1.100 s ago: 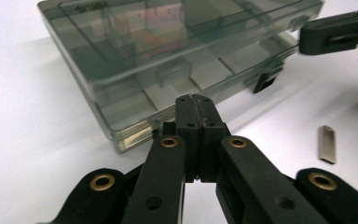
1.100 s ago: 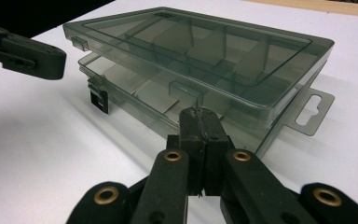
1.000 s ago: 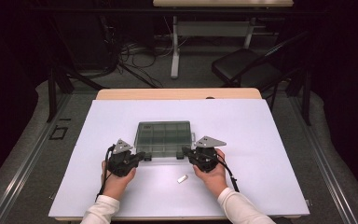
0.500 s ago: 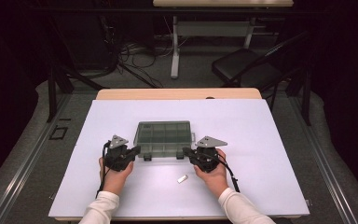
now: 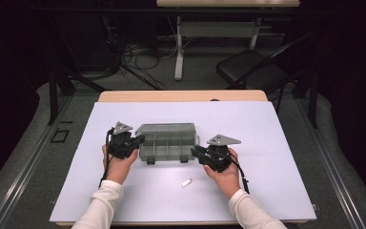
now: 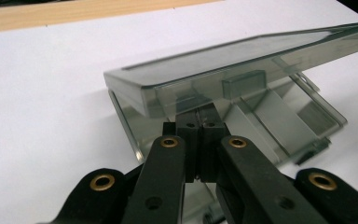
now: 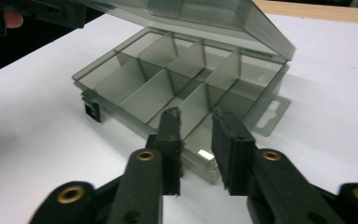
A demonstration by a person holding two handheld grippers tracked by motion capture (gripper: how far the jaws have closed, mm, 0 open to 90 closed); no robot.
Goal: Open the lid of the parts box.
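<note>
**Organizer box held with its lid part-raised**

The smoky compartment box (image 5: 167,142) sits mid-worktop (image 5: 267,143), its lid (image 6: 242,70) tilted up. The left gripper (image 6: 198,135), at the box's left end, has its jaws clenched under the lid's edge; the contact itself is hidden behind the tinted plastic. The right gripper (image 7: 196,140), at the near right corner, stands with jaws released. A small white piece (image 5: 186,182) lies nearer; no writing is legible.

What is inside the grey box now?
The box shows only bare dividers and empty compartments; its lid, half raised by the left gripper, hides the back row.
</note>
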